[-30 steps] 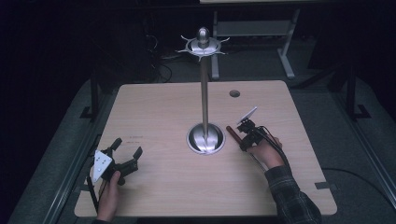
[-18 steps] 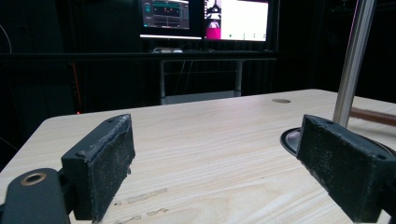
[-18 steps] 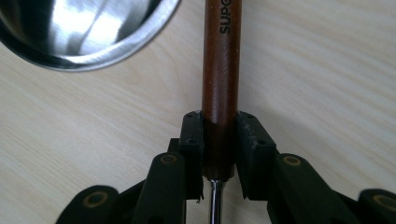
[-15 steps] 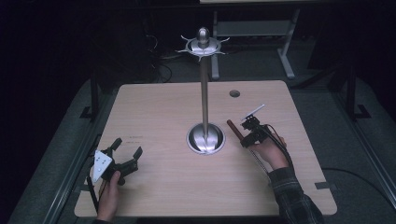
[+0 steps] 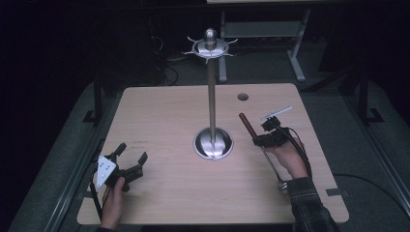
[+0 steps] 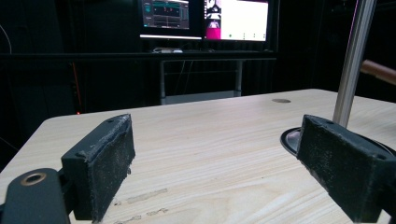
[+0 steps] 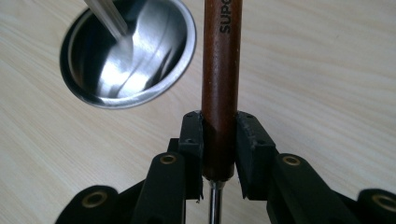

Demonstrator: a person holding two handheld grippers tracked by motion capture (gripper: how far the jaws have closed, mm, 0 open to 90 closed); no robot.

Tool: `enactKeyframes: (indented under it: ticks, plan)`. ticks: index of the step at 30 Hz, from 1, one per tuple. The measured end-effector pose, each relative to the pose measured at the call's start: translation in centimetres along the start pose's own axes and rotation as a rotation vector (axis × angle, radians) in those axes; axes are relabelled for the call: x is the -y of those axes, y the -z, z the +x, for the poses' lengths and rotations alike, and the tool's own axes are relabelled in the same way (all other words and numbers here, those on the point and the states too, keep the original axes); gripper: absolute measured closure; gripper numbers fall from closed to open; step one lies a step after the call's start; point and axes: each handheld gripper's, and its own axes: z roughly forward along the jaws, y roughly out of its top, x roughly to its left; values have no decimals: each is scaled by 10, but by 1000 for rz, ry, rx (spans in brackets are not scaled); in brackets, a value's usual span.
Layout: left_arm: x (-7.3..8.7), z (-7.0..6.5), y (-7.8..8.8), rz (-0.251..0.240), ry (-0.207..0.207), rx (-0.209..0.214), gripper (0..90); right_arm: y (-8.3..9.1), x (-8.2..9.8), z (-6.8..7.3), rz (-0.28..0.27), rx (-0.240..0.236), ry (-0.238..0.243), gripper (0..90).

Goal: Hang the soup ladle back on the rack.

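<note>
while left gripper (image 5: 129, 163) gapes empty, right gripper (image 7: 219, 135) clamps one brown-handled utensil (image 7: 221, 70).

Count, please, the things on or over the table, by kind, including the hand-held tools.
Metal stand with round base: 1
Utensil with brown wooden handle: 1
Hand-held tools: 2, left tool and right tool
Total: 4

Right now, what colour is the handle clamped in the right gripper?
Dark reddish-brown wood handle, clearest in the right gripper view.
</note>
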Motion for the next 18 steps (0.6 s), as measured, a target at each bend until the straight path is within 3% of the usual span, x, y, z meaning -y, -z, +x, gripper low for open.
enactKeyframes:
  ticks: [7,9,13,18]
  plan:
    - [0,0,0,-1,2,4,106,16,6,-1,-97,-27,21,731]
    - [0,0,0,-1,2,4,106,20,7,0,-146,-43,34,732]
    - [0,0,0,0,1,4,106,25,9,0,-174,-59,37,732]
    - [0,0,0,-1,2,6,106,32,11,-3,-248,-94,48,732]
